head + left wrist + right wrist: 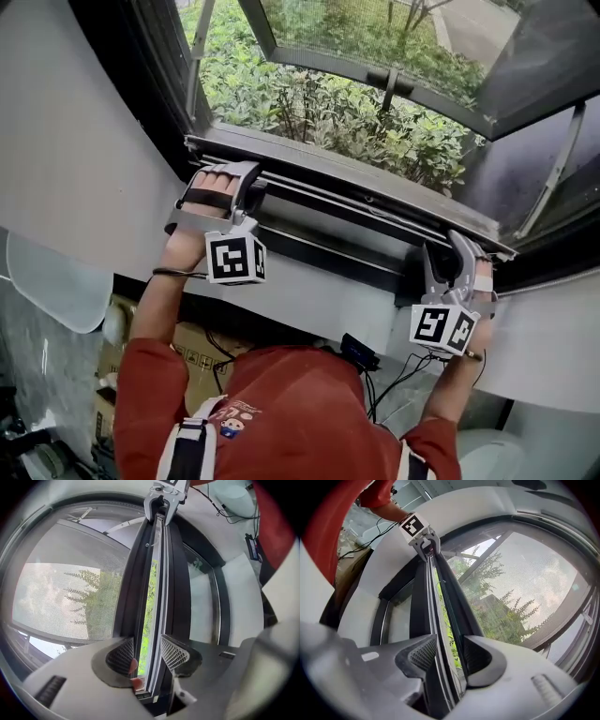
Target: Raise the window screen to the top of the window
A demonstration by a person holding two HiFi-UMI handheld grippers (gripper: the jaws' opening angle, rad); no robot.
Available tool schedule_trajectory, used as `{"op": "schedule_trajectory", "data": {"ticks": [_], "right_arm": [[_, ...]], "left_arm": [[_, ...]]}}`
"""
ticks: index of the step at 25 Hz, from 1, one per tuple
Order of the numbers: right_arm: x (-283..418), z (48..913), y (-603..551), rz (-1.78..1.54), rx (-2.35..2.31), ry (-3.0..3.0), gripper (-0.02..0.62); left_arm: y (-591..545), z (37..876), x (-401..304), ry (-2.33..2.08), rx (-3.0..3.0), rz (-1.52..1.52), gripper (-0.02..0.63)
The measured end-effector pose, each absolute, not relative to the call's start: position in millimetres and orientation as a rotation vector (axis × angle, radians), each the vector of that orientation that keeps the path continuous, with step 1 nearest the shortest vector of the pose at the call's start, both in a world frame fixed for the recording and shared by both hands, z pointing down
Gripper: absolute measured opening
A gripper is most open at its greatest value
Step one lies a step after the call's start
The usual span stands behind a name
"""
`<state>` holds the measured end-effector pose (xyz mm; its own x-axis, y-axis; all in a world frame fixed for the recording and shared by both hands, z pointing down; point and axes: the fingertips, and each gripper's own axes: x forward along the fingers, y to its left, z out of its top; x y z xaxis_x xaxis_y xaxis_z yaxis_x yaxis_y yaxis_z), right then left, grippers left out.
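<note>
The window screen's bottom bar (347, 197) runs slanted across the window opening, with its grey mesh (61, 597) rising above it. My left gripper (236, 183) straddles the bar's left end, and its meshed pads (174, 652) sit against the bar (157, 597) on both sides. My right gripper (448, 248) clasps the right end in the same way. Seen from the right gripper view, the bar (440, 597) passes between the right gripper's dark pads (423, 654), and the left gripper (425, 543) shows at the far end. The right gripper (164, 498) appears at the far end of the left gripper view.
Green shrubs (319, 103) show outside, beyond the opened outer sash and its metal stay (553, 169). A white wall (309, 291) lies below the dark window frame. Cardboard boxes (187, 352), a small black device (358, 352) and cables (398, 375) sit low near the person's body.
</note>
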<state>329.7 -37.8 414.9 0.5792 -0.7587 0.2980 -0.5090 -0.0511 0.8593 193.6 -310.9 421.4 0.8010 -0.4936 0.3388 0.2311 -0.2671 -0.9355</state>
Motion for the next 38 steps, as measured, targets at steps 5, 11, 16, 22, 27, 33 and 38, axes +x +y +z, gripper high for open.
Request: {"op": "schedule_trajectory", "data": {"ticks": [5, 11, 16, 22, 27, 33, 38], "right_arm": [[329.7, 400.8, -37.2, -0.305, 1.719, -1.049, 0.187], [331.1, 379.6, -37.9, -0.362, 1.736, -1.02, 0.186], [332.0, 362.8, -38.2, -0.409, 1.748, -0.986, 0.186], [334.3, 340.3, -35.5, -0.465, 1.764, -0.934, 0.147], [340.4, 324.4, -35.1, -0.522, 1.777, -0.865, 0.069], [343.9, 307.6, -38.3, -0.554, 1.77, -0.828, 0.057], [344.7, 284.5, -39.7, -0.6, 1.77, -0.799, 0.057]], "left_arm": [[-309.9, 406.2, 193.4, 0.195, -1.733, -0.7, 0.173], [-310.3, 383.8, 194.8, 0.22, -1.756, -0.638, 0.156], [-311.0, 364.1, 195.8, 0.264, -1.762, -0.579, 0.134], [-310.6, 341.1, 196.8, 0.304, -1.767, -0.513, 0.085], [-311.1, 327.0, 198.6, 0.343, -1.759, -0.474, 0.055], [-314.1, 308.5, 201.9, 0.382, -1.753, -0.448, 0.04], [-316.5, 286.1, 203.9, 0.424, -1.732, -0.41, 0.04]]}}
